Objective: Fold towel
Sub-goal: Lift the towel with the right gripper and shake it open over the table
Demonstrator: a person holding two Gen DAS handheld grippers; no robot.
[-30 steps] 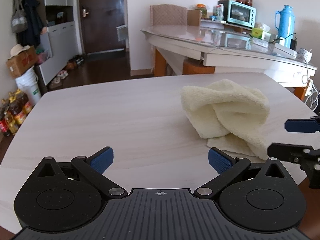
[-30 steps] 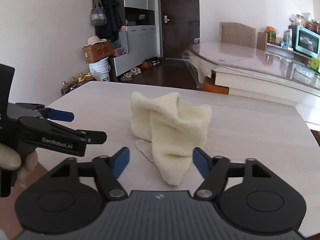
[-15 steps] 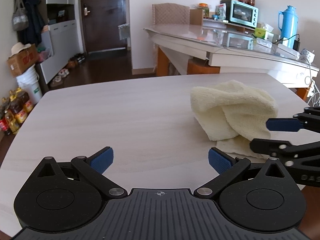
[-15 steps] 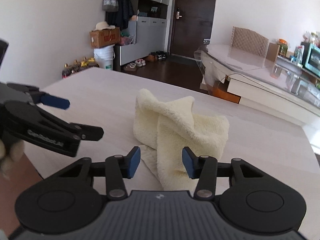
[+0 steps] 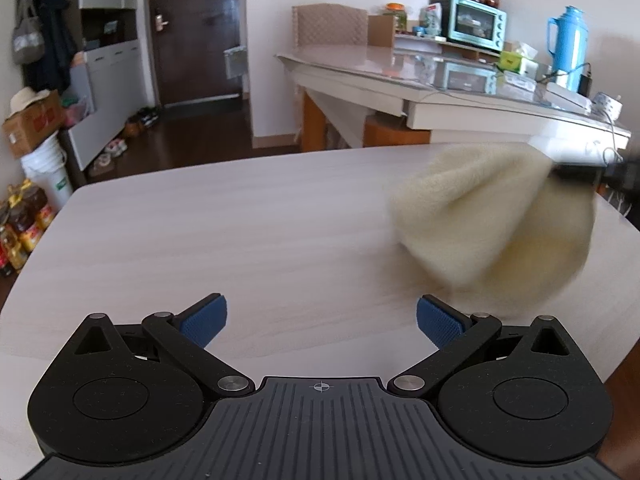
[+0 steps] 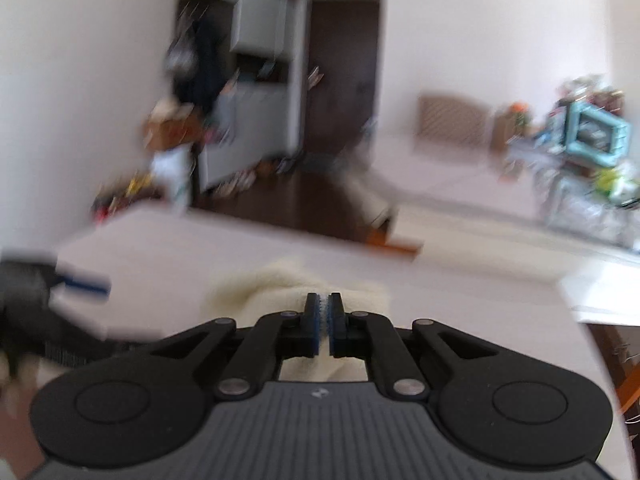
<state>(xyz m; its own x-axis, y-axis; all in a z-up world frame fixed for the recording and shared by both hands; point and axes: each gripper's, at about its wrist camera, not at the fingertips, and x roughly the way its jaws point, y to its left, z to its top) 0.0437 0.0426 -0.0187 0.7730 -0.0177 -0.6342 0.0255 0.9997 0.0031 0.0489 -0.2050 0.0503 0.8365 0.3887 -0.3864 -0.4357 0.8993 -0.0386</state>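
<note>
The table (image 5: 200, 232), pale and wood-grained, is carrying the whole job, and the cream towel (image 5: 492, 232) is sitting bunched at its right side, one corner lifting off the surface while the lower bulk is dragging on the wood. Both views are blurring there, so the exact lay of the folds is hard to tell.

The right gripper (image 6: 324, 318) is pinching the towel at its raised edge, the blue pads nearly meeting on the cloth. The left gripper (image 5: 322, 320) is hanging over bare table left of the towel, jaws spread wide and grasping nothing.

Judging by this, the step in hand is the shake-out: getting the crumpled towel up so it can be spread flat before any fold. The next move is likely calling for the left gripper to be travelling right toward the towel and finding a second corner, so the two can be pulling the cloth taut together.

Beyond the table's far edge a glass-topped counter (image 5: 440, 80) is holding a teal oven (image 5: 474, 26) and a blue thermos (image 5: 568, 48); far left of the towel, past the table's edge, a white bucket (image 5: 44, 168) and bottles (image 5: 24, 224) are standing on the floor. None of it is getting in the way.
</note>
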